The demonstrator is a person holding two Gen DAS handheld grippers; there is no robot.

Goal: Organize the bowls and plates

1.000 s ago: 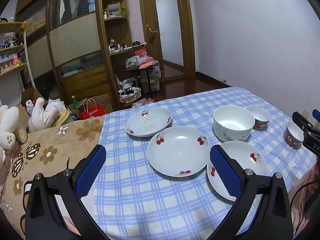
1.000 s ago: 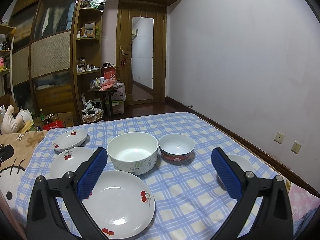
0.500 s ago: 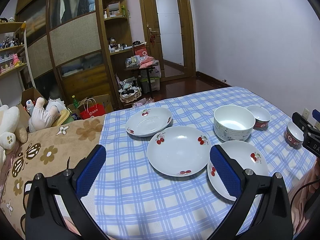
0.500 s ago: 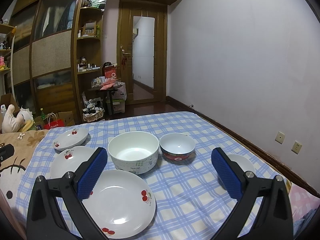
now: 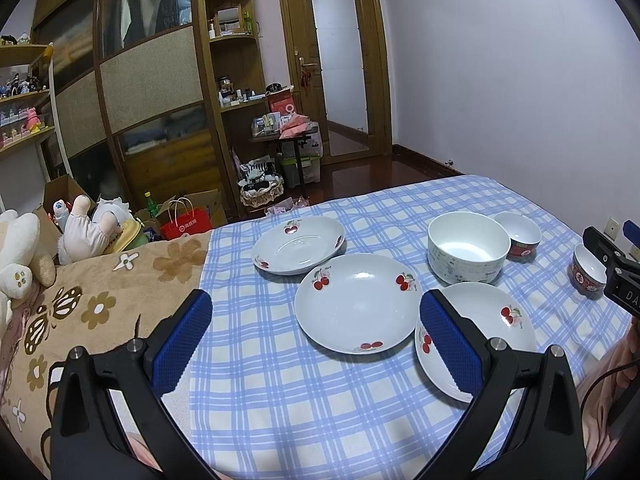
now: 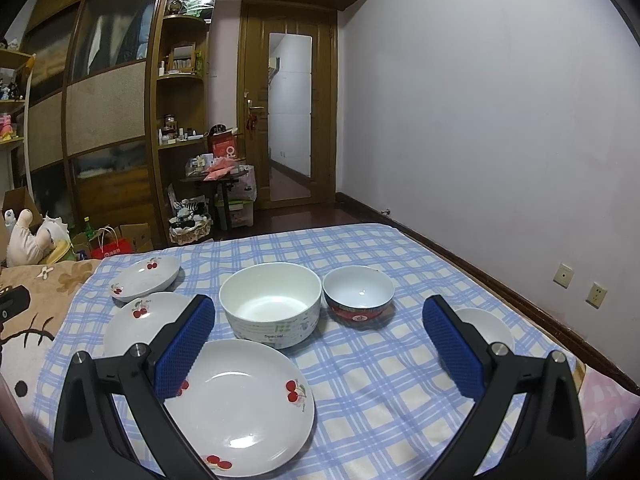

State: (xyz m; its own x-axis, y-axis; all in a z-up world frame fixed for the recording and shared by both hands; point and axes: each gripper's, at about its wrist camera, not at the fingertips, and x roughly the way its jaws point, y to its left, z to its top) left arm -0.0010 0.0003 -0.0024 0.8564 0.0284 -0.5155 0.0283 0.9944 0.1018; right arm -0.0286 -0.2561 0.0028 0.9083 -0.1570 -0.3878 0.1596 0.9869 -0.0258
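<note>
Between the wide-open, empty jaws of the left gripper [image 5: 316, 344] lies a cherry plate [image 5: 356, 302]; ahead of the equally open, empty right gripper [image 6: 318, 346] sit a large white bowl [image 6: 271, 310] and a smaller red-patterned bowl [image 6: 359, 295].

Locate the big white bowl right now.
In the right wrist view the big white bowl sits mid-cloth, just left of the red-patterned bowl and right behind the nearest cherry plate.
</note>
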